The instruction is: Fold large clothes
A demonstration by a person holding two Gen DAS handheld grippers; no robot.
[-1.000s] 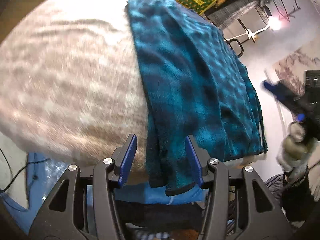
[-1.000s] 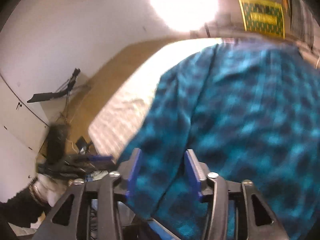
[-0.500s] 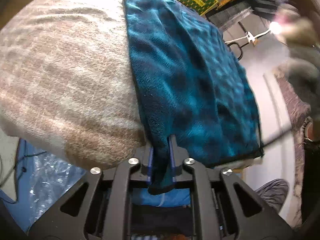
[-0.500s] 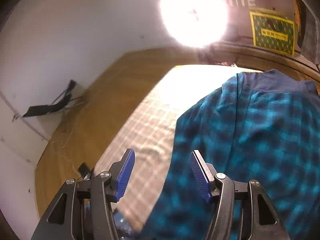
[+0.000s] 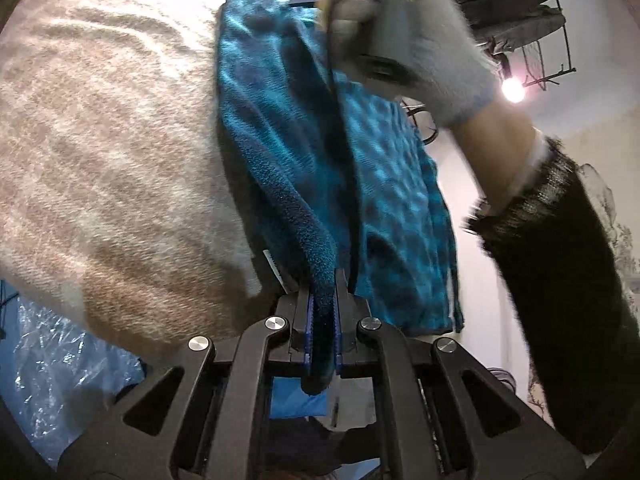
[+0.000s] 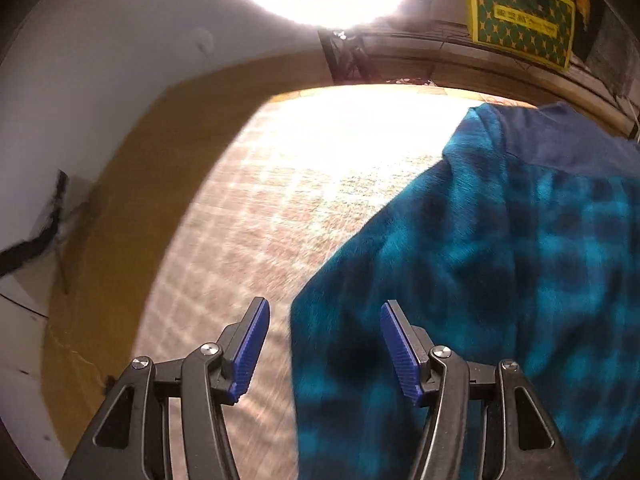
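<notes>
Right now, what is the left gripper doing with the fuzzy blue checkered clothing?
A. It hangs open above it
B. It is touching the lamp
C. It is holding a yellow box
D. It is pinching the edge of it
D: in the left wrist view, the left gripper has its blue pads closed tight on a bunched edge of the teal plaid garment.

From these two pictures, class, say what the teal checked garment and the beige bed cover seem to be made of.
Teal checked garment: likely fleece, matte; its folded edge shows a nubby pile.
Beige bed cover: probably woven wool or a similar brushed fabric, matte; a fuzzy nap and faint check lines show.
</notes>
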